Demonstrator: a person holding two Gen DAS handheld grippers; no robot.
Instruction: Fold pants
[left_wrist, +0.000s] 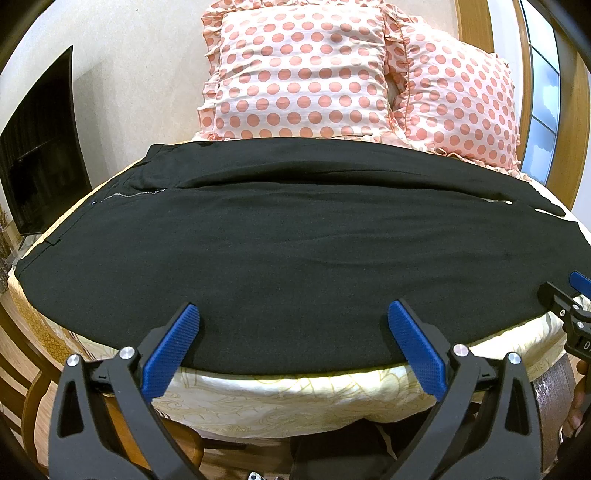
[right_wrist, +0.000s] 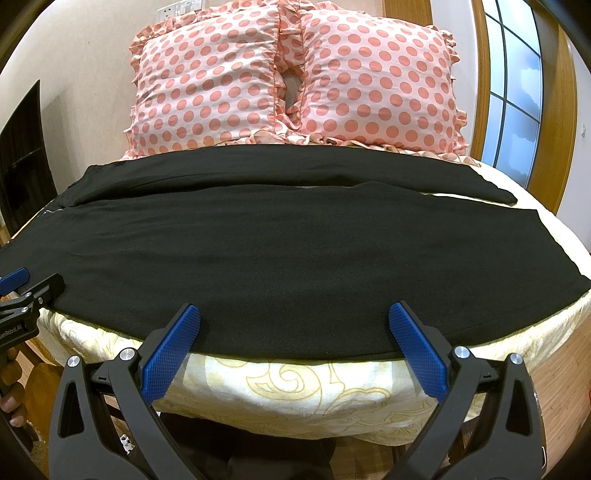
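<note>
Black pants (left_wrist: 280, 240) lie flat across the bed, waist and zipper (left_wrist: 125, 195) at the left, leg ends at the right; they also show in the right wrist view (right_wrist: 280, 251). The two legs lie side by side with a slit of sheet between them. My left gripper (left_wrist: 293, 314) is open, its blue fingertips over the near edge of the pants, holding nothing. My right gripper (right_wrist: 294, 314) is open over the same near edge further right. Each gripper shows at the edge of the other's view.
Two pink polka-dot pillows (left_wrist: 303, 70) stand behind the pants at the head of the bed. The cream patterned bedsheet (right_wrist: 295, 391) hangs over the near bed edge. A dark TV screen (left_wrist: 40, 147) is at the left, a window (right_wrist: 513, 92) at the right.
</note>
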